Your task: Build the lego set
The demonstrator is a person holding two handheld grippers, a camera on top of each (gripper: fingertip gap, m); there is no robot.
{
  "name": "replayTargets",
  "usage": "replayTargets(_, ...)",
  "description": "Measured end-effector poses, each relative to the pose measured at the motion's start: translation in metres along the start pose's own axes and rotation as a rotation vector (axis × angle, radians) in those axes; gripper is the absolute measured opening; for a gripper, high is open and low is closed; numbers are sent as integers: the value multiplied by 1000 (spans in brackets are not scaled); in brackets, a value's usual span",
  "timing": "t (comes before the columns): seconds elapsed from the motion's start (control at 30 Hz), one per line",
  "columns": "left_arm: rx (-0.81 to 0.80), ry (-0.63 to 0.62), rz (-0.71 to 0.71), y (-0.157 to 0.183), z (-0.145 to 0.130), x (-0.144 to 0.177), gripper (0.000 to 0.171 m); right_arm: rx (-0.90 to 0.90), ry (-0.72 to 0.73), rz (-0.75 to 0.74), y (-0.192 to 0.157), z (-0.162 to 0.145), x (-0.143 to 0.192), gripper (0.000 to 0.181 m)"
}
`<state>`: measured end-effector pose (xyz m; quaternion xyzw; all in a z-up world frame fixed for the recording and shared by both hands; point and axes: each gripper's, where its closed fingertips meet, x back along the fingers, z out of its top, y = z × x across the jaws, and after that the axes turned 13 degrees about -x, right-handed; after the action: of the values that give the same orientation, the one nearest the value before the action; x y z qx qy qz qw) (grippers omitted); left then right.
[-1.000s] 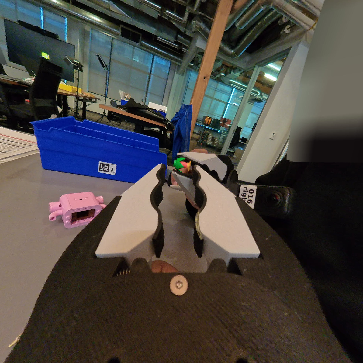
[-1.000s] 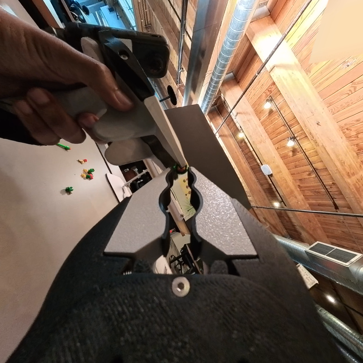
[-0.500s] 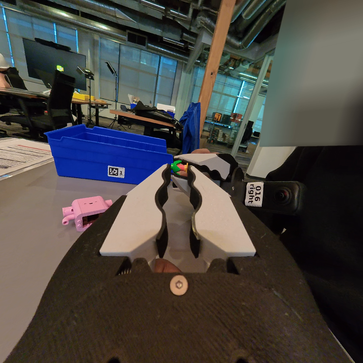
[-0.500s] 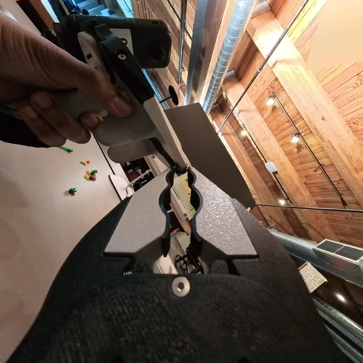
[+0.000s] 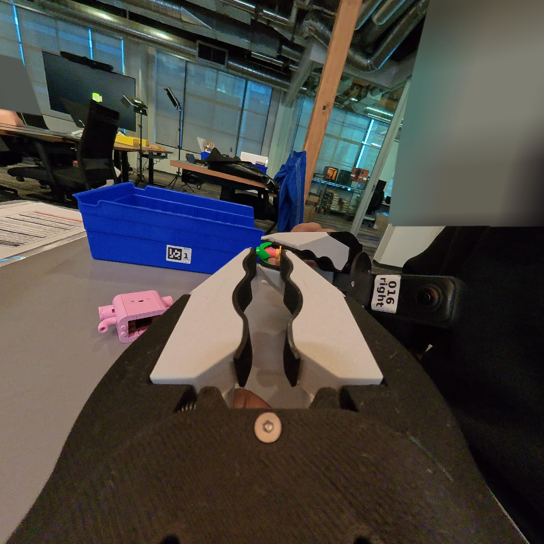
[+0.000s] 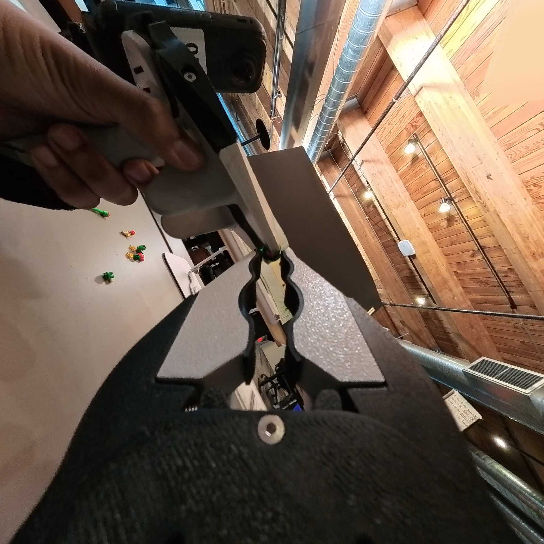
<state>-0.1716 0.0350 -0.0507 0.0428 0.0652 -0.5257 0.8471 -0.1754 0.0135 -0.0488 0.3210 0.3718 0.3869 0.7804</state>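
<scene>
Mid-air join step: both my grippers meet tip to tip on one tiny flower piece (image 5: pixel 267 252), with green leaves, a pink middle and a yellow end. My left gripper (image 5: pixel 267 255) has its tips pinched on the green end. My right gripper (image 6: pixel 269 256) is clamped on the same piece from the other side. Pink lego body (image 5: pixel 136 309) lies on the grey table (image 5: pixel 44 338), near the blue bin (image 5: pixel 164 223). Spare flower bits (image 6: pixel 137 252) sit loose on the table, well apart from me. Next, I judge: press the halves together along one axis. Slip risk is high, since the piece is tiny.
</scene>
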Motion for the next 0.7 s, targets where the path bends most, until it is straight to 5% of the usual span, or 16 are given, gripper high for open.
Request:
replayTargets(0.17, 19, -9, 33, -5, -3, -2, 14, -117, -19, 26, -1, -6, -1, 11)
replayTargets(0.3, 22, -62, 76, -15, -9, 3, 50, -255, -58, 39, 2, -15, -2, 11)
replayTargets(0.4, 24, -56, 123, -26, -8, 15, 53, -375, -120, 86, -1, -29, -3, 11)
replayTargets(0.7, 102, 24, 381, -77, -1, 62, 51, -851, -466, 681, -85, -62, 13, 12)
